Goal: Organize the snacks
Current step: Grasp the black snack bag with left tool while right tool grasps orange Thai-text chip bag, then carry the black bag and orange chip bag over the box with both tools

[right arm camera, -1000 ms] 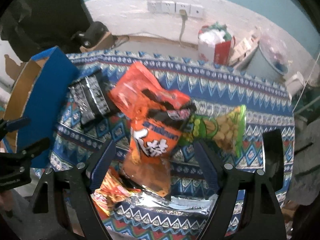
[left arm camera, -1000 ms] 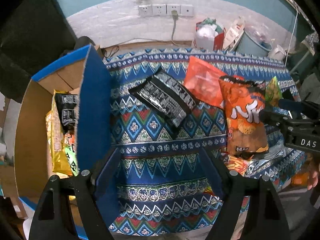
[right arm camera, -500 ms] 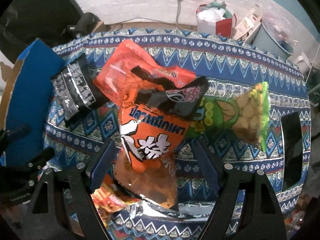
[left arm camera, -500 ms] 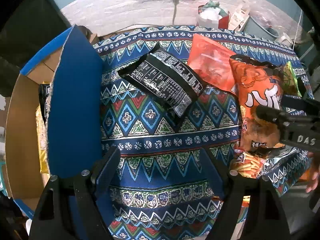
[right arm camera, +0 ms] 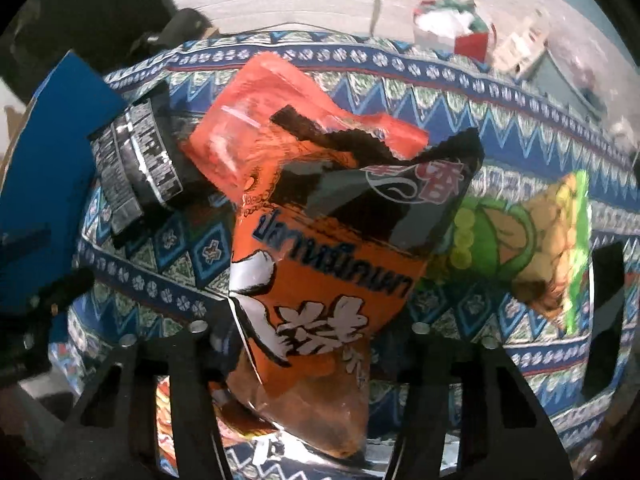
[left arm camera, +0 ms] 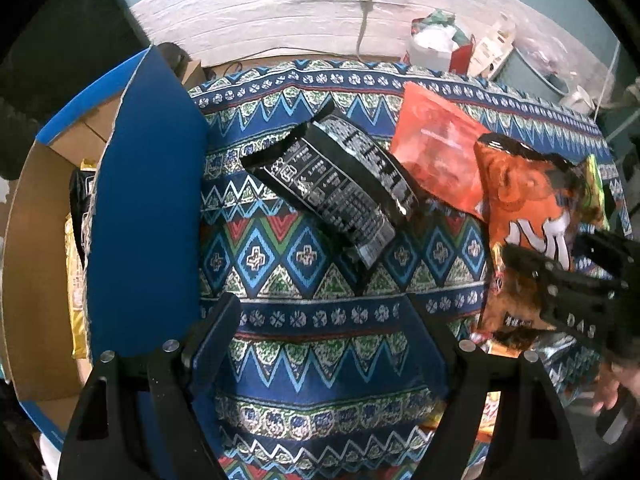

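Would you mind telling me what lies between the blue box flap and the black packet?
Only bare patterned cloth between the flap and the black packet; the left wrist view shows it best.

Evenly lit by soft indoor light, moderately bright, with no hard shadows on the patterned cloth (left arm camera: 320, 312) between the jaws. Strong fisheye distortion in both views: straight edges bowed, corners cut off by a black circular vignette. Left wrist view sharp throughout, print on the black packet (left arm camera: 340, 192) ahead of the jaws legible. Right wrist view smeared by motion blur, worst along the far wall and right edge. Specular glare on the orange bag (right arm camera: 320, 280) between the closing jaws and on crinkled foil below it
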`<state>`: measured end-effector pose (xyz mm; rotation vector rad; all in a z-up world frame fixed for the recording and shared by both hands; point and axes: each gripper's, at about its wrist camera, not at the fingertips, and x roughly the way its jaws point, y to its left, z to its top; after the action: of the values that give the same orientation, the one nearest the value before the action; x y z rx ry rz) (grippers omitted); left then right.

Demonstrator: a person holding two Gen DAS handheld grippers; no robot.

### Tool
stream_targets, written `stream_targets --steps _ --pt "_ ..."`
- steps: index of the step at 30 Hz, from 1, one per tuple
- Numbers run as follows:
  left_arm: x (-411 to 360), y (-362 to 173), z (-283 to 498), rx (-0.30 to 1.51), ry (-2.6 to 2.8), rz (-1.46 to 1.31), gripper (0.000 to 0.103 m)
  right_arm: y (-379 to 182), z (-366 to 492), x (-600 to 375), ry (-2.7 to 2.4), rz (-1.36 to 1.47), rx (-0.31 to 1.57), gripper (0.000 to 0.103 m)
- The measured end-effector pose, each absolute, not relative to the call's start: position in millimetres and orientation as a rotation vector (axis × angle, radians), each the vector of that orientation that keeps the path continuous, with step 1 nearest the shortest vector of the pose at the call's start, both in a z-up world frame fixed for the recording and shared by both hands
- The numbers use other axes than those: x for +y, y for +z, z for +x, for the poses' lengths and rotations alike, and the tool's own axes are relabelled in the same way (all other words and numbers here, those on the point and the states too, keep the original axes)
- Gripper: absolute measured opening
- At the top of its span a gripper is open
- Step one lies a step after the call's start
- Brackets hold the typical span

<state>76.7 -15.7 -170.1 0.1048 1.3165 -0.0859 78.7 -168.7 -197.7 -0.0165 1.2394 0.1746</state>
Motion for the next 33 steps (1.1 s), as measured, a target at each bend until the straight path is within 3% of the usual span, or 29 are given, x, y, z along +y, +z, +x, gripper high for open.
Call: stream_targets --steps 19,33 --pt "-12 -180 146 1.316 0.069 -0.240 0.087 -157 88 -199 0.175 -0.024 1.141 0.048" --pt "-28 -210 180 1.368 0.151 -0.224 0.087 -153 92 -217 0.198 -0.014 1.133 0.048"
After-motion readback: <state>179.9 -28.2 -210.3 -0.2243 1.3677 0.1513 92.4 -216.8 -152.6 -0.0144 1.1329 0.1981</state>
